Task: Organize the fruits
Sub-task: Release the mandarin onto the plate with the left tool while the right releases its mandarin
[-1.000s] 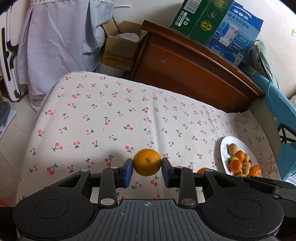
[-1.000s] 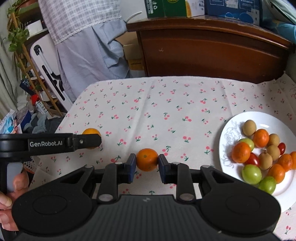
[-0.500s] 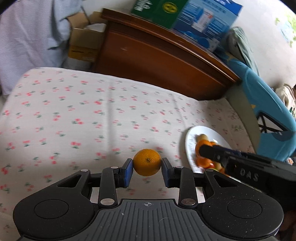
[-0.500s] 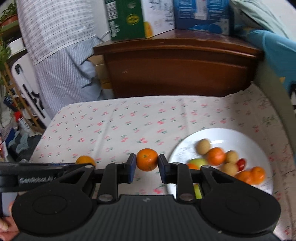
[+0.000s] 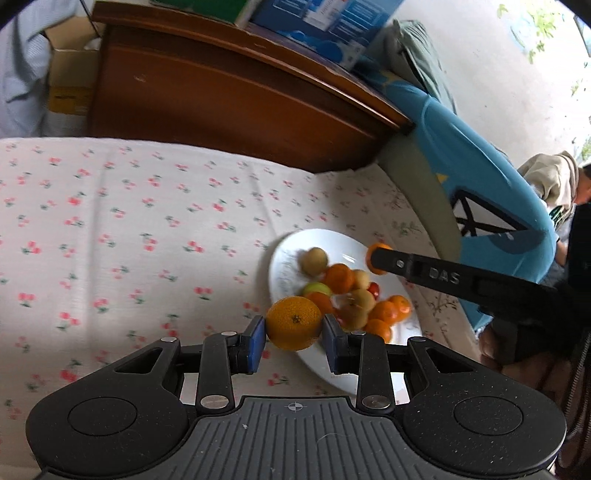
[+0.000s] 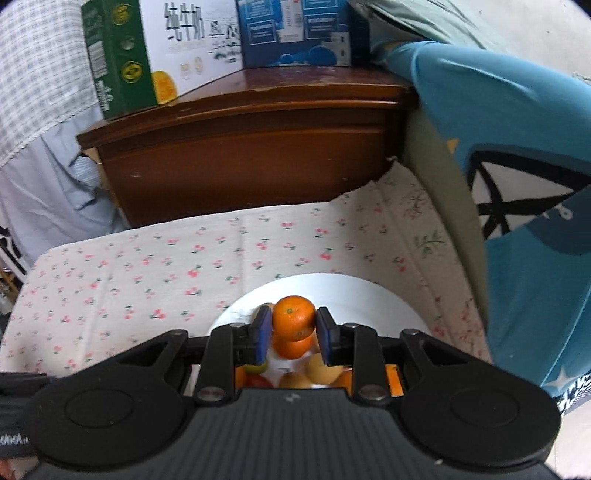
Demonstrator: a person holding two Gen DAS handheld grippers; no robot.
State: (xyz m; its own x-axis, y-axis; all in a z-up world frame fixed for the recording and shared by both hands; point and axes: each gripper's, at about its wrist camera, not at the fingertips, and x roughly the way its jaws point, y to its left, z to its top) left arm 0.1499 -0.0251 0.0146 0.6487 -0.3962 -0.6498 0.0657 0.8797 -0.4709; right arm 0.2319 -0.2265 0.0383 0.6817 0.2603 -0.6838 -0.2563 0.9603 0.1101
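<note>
While both claws were loaded, each carried one fruit toward the white plate (image 5: 284, 258). Left claw (image 5: 293, 332): pads closed onto a large orange (image 5: 293, 323), gripped at its sides, stem dimple facing the camera, held above the plate's 7 o'clock edge in the left wrist view. Right claw (image 6: 293, 326): pads pressed against a smaller orange (image 6: 294, 317), held directly over the plate (image 6: 362, 295) and above the fruit heap.

Plate contents, left wrist view: several small oranges (image 5: 339, 277), a brownish round fruit (image 5: 314, 260), a green fruit (image 5: 316, 288), a small red one (image 5: 375, 290); details blurred. Right claw (image 5: 373, 254) entered that view from 3 o'clock, its orange (image 5: 376, 248) showing at the tip over the plate's 2 o'clock rim.

Plate sat on the cherry-print cloth (image 5: 129, 229) covering the counter, toward its 3 o'clock end. Brown wooden cabinet (image 6: 258, 147) at 12 o'clock behind the counter, with a green carton (image 6: 118, 62) and blue box (image 6: 295, 33) on top. Blue fabric (image 6: 498, 129) at 3 o'clock.
</note>
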